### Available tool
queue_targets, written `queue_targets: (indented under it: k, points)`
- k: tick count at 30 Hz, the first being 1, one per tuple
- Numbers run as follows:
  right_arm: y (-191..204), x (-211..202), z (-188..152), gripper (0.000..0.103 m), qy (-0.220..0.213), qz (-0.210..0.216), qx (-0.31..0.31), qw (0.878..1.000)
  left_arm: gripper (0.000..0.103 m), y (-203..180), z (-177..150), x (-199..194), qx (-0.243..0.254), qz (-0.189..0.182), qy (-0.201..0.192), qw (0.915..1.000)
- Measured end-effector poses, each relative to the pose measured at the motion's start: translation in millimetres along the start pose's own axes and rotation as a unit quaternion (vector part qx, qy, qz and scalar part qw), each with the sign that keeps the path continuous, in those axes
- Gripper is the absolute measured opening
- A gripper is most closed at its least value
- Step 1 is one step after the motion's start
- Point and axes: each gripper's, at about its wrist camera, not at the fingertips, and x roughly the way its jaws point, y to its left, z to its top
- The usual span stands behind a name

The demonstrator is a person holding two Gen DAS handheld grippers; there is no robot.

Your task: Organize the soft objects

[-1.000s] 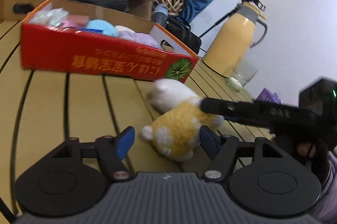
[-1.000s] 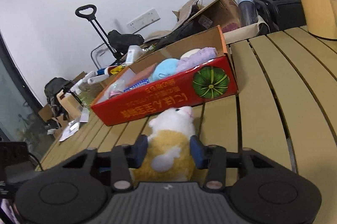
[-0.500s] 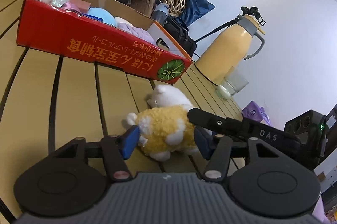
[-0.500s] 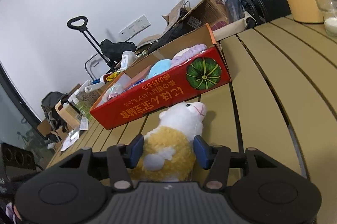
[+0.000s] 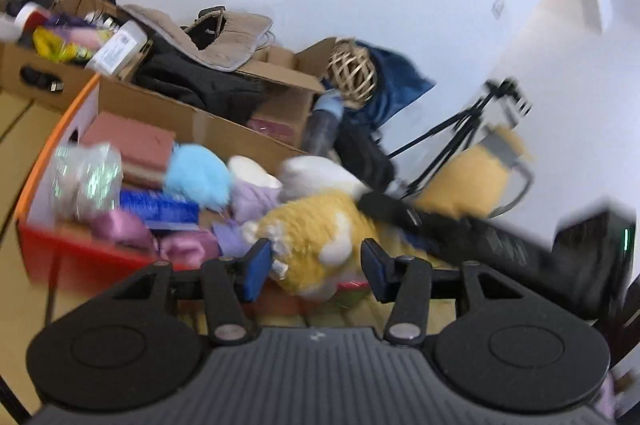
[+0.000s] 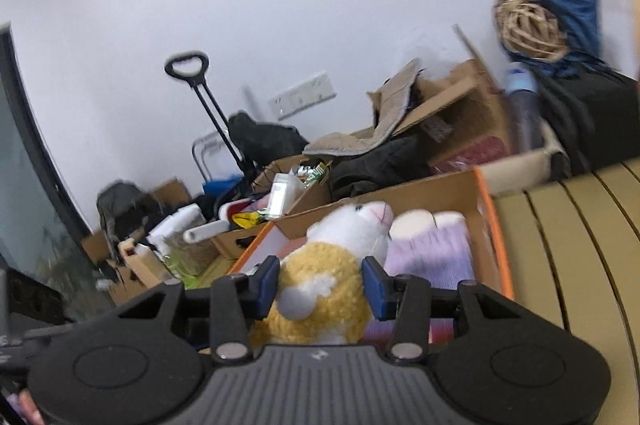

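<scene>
Plush sheep up in the air over the red box – both grippers on it

The right gripper (image 6: pixel 320 281) has its blue pads squeezed against the yellow body of the plush sheep (image 6: pixel 324 285), white head poking forward over the red box (image 6: pixel 494 237). From the left wrist view the left gripper (image 5: pixel 314 267) has just been closing with the sheep (image 5: pixel 316 237) between its jaws – the picture is blurred, so whether its pads actually press the fur I can't tell. The sheep hangs above the box's near long edge, toward the end by the yellow jug (image 5: pixel 476 185). Inside the box: a blue fluffy toy (image 5: pixel 198 179), a lilac cloth (image 6: pixel 432 257) and a shiny wrapped bundle (image 5: pixel 86 181) at the far end.
</scene>
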Motion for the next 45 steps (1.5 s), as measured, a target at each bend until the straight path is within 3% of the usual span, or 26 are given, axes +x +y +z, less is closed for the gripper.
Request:
queue_targets:
  k: [3, 5, 8, 12, 15, 19, 21, 26, 30, 39, 42, 45]
  points:
    - [-16.8, 53.2, 19.1, 0.044, 0.033, 0.001, 0.001, 0.999, 0.049, 4.0, -1.5, 27.7, 0.004, 0.009, 0.036, 0.9993]
    - [-22.2, 79.1, 15.6, 0.042, 0.053, -0.021, -0.007, 0.998, 0.049, 8.4, -6.5, 39.2, 0.017, 0.028, 0.035, 0.9989]
    - [-21.2, 89.5, -1.8, 0.043, 0.049, -0.023, -0.029, 0.998, 0.05, 12.2, -9.0, 45.5, 0.037, 0.043, 0.028, 0.998]
    - [-29.3, 96.7, -8.9, 0.047, 0.051, -0.047, -0.031, 0.997, 0.05, 13.5, -7.4, 53.8, 0.03, 0.017, 0.037, 0.9987]
    - [-25.9, 88.5, -12.7, 0.051, 0.067, -0.037, -0.041, 0.996, 0.048, 18.1, -8.4, 47.4, 0.043, 0.039, 0.027, 0.9979]
    - [-15.4, 52.7, -4.3, 0.053, 0.051, -0.057, -0.067, 0.995, 0.049, 32.7, 2.1, 14.9, 0.036, 0.064, 0.007, 0.9973]
    - [-12.0, 28.0, 6.0, 0.053, 0.038, -0.065, -0.071, 0.995, 0.051, 29.4, 11.1, -9.6, 0.064, 0.086, -0.012, 0.9941]
    - [-4.2, -42.9, 31.6, 0.055, 0.007, -0.1, -0.078, 0.992, 0.074, 9.3, 36.5, -80.2, 0.15, 0.154, -0.062, 0.9746]
    - [2.8, -96.8, 38.3, 0.065, -0.016, -0.126, -0.073, 0.989, 0.078, 0.2, 40.7, -117.8, 0.156, 0.192, -0.073, 0.9662]
    - [42.0, -167.7, 21.4, 0.066, -0.037, -0.125, -0.091, 0.987, 0.081, -49.5, 17.2, -179.8, 0.174, 0.167, -0.115, 0.9636]
    - [60.8, -195.6, -0.7, 0.067, -0.052, -0.122, -0.095, 0.987, 0.087, -66.3, -7.0, -204.9, 0.17, 0.169, -0.129, 0.9621]
    - [84.2, -228.9, -35.5, 0.068, -0.069, -0.126, -0.11, 0.984, 0.097, -82.4, -41.7, -233.7, 0.172, 0.195, -0.149, 0.9541]
